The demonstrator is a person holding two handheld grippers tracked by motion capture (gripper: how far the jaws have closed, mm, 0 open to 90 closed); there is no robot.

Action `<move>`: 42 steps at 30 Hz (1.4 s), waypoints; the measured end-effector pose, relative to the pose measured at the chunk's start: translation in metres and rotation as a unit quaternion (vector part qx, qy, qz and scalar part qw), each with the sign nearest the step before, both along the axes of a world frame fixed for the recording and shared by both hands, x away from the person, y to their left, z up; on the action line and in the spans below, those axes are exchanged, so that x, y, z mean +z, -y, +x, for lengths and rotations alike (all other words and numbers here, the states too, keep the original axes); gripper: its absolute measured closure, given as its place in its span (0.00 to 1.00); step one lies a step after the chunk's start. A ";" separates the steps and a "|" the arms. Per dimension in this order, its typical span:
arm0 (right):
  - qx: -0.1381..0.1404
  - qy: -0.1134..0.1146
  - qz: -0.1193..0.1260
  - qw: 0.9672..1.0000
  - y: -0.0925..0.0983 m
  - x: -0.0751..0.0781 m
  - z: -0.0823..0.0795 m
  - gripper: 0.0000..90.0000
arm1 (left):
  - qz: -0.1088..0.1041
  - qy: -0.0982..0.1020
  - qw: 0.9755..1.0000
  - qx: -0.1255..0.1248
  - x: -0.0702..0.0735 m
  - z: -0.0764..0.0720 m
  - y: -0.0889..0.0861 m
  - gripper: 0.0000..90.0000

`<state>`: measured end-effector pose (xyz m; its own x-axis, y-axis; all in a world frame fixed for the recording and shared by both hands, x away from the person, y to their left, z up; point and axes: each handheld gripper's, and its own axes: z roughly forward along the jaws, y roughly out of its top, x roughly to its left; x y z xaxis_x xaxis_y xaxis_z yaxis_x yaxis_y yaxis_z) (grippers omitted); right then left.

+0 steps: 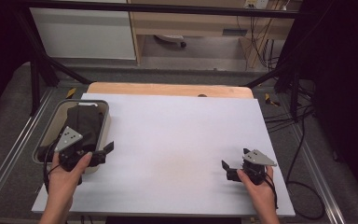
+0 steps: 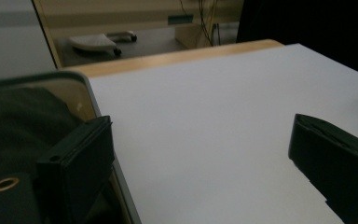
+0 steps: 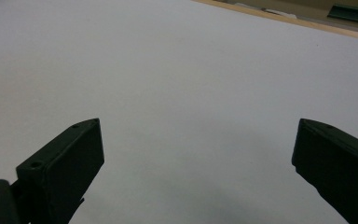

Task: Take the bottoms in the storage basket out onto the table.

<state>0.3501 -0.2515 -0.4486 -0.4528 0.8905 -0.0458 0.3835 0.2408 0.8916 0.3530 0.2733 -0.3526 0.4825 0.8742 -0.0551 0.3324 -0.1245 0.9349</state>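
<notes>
A dark garment (image 1: 85,122) lies bunched in a grey-rimmed bin (image 1: 103,103) at the left edge of the table, and it is the thing nearest the left gripper (image 1: 103,152). The cloth looks black or very deep charcoal, soft and matte, folded over itself in a loose heap that takes up most of the bin's inside. At its far end a small pale patch shows, but it is too small to make out. In the left gripper view the fabric (image 2: 18,121) appears as a dull, dark greenish-grey mass behind the bin's rim (image 2: 91,98), with no visible print or seam.

The person's left hand (image 1: 67,175) holds its gripper at the near right corner of the bin, just beside the rim, its jaws spread wide with nothing between them; one jaw hangs over the bin's edge, the other over the white sheet (image 1: 177,140) covering the table.

The right gripper (image 1: 235,170) sits well apart, low over the sheet at the table's right side, held by the right hand (image 1: 261,189). Its jaws also stand wide apart and empty, over bare white surface.
</notes>
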 end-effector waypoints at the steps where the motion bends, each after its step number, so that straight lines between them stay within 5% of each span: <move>1: -0.001 -0.002 -0.003 1.000 0.000 0.000 0.000 0.03 | -0.001 0.012 1.000 0.012 0.006 0.005 -0.002 0.08; 4: -0.002 -0.002 -0.004 1.000 -0.001 0.000 -0.001 0.03 | 0.003 0.009 1.000 0.019 0.020 0.016 -0.008 0.09; 9: 0.000 -0.007 -0.007 1.000 -0.003 -0.001 0.000 0.03 | 0.034 -0.030 0.998 0.034 0.041 0.049 -0.035 0.09; 15: 0.000 -0.011 -0.011 1.000 -0.003 -0.002 0.001 0.03 | 0.051 -0.060 0.996 0.042 0.044 0.071 -0.056 0.09; 22: 0.002 -0.011 -0.014 1.000 -0.004 -0.001 0.000 0.03 | 0.041 -0.074 0.995 0.058 0.037 0.081 -0.067 0.09; 23: 0.006 -0.012 -0.016 1.000 -0.005 -0.001 0.001 0.03 | 0.049 -0.088 0.993 0.068 0.034 0.089 -0.075 0.09; 26: 0.005 -0.014 -0.018 1.000 -0.006 -0.002 0.001 0.03 | 0.052 -0.105 0.991 0.061 0.030 0.097 -0.081 0.09; 27: 0.005 -0.014 -0.019 1.000 -0.007 -0.001 0.001 0.03 | 0.063 -0.119 0.989 0.064 0.023 0.103 -0.085 0.09; 32: 0.009 -0.017 -0.030 0.999 -0.007 -0.002 0.003 0.03 | 0.088 -0.127 0.985 0.083 0.009 0.111 -0.089 0.10; 33: 0.010 -0.019 -0.039 0.999 -0.008 -0.003 0.004 0.03 | 0.092 -0.142 0.982 0.086 -0.004 0.113 -0.091 0.10; 34: 0.010 -0.019 -0.039 0.999 -0.008 -0.003 0.004 0.03 | 0.092 -0.142 0.982 0.086 -0.004 0.113 -0.091 0.10; 37: 0.013 -0.016 -0.038 0.999 -0.009 -0.001 0.003 0.03 | 0.097 -0.180 0.974 0.093 -0.022 0.118 -0.094 0.06; 42: 0.021 -0.016 -0.038 0.999 -0.011 -0.001 0.002 0.03 | 0.090 -0.196 0.972 0.094 -0.037 0.121 -0.097 0.02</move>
